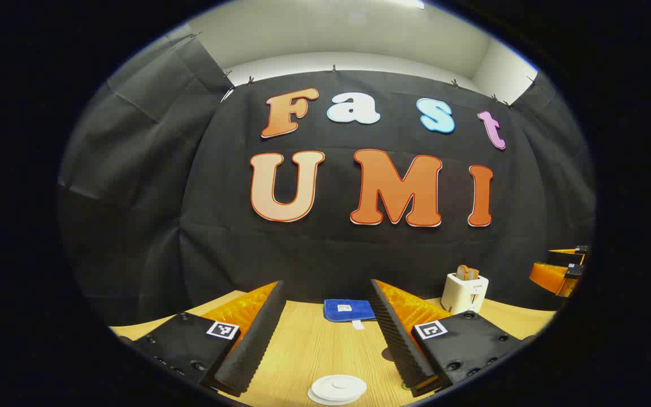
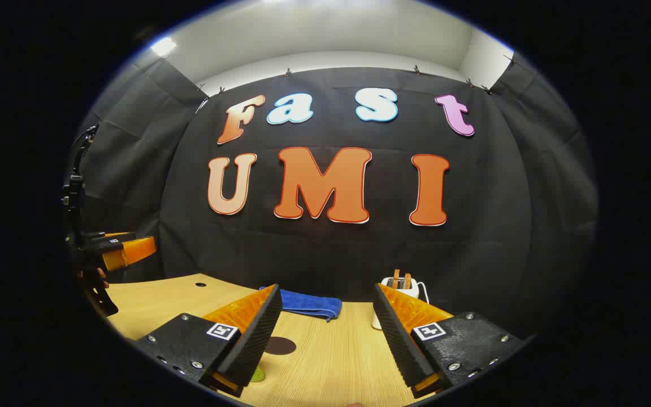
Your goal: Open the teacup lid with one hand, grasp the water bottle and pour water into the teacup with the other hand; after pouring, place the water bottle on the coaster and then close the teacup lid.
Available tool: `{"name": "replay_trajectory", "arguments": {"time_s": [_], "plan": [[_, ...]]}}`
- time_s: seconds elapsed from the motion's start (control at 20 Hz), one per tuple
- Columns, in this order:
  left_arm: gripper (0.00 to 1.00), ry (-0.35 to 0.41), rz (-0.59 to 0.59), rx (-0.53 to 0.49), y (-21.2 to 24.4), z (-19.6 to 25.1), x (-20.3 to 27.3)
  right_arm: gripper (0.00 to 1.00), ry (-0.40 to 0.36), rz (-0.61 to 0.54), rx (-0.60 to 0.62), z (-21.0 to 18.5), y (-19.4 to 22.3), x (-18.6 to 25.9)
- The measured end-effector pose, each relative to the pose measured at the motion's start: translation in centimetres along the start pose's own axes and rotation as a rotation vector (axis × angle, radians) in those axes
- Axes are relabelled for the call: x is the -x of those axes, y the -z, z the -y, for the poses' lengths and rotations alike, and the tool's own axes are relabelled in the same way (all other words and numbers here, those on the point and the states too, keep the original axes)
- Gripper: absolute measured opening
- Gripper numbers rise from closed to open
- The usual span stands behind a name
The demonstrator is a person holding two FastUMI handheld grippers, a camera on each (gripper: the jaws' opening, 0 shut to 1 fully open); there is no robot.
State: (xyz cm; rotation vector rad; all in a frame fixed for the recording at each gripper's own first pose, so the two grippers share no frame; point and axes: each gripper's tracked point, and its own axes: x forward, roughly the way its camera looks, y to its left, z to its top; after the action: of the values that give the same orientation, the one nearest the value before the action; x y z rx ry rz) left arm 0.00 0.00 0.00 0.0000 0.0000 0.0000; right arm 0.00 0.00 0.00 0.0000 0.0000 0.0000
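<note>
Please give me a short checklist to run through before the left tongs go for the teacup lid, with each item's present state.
1. Left tongs open: ok, the fingers stand wide apart with nothing between them.
2. Right tongs open and free for the bottle: ok.
3. Teacup lid lined up: ok, the white lid lies low between the left fingers, not yet touched.
4. Coaster free: ok, the dark round coaster lies bare on the table.
5. Water bottle located: cannot tell; a green bit peeks out by the right tongs' finger.
6. Toaster and blue cloth out of the way: ok, both near the back wall.
</note>
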Motion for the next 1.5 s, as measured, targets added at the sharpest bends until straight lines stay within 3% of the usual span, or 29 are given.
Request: {"name": "replay_trajectory", "arguments": {"time_s": [0.8, 1.5], "plan": [[0.96, 0.011, 0.028, 0.004, -0.8, 0.1, 0.4, 0.97, -0.058, 0.015, 0.004, -2.3, -0.4, 0.0], [0.96, 0.058, -0.081, -0.018, 3.7, 1.5, 0.0, 0.97, -0.111, -0.035, -0.002, -3.4, 2.6, 0.2]]}}
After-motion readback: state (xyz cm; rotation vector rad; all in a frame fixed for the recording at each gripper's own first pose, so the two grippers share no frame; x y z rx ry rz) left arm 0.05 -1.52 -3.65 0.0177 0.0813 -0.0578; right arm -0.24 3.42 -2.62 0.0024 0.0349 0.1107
